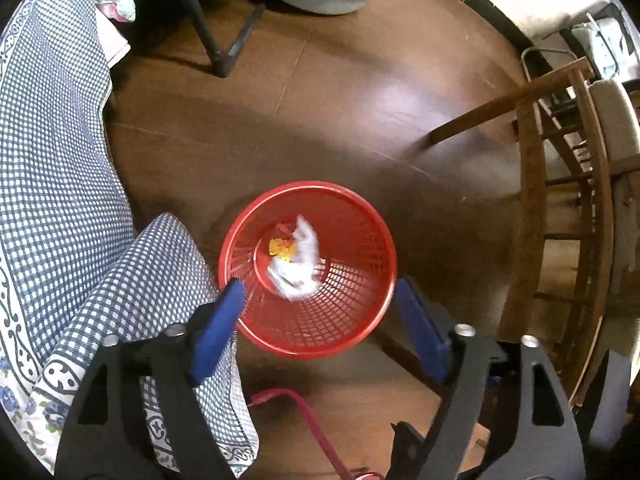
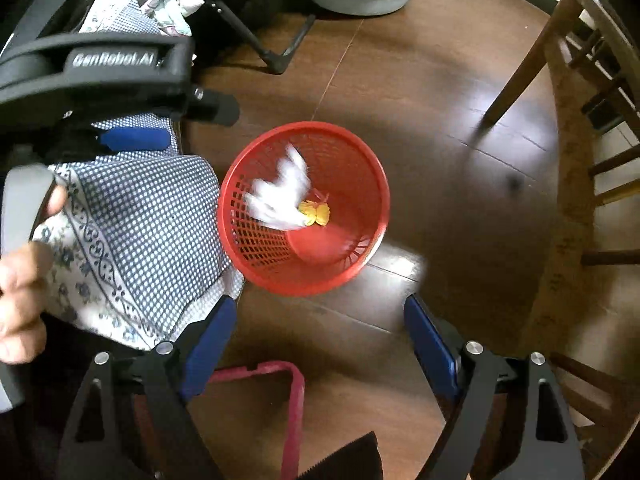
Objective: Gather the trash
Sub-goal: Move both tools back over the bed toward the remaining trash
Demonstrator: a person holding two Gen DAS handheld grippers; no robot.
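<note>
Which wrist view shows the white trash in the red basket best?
The left wrist view: the white trash lies fairly sharp inside the red basket, beside a yellow scrap. In the right wrist view it is a motion-blurred smear.

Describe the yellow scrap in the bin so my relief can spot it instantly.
Find the red mesh basket standing on the dark wood floor beside the checked cloth. At its bottom, the yellow scrap lies against crumpled white paper, the only yellow item inside.
</note>
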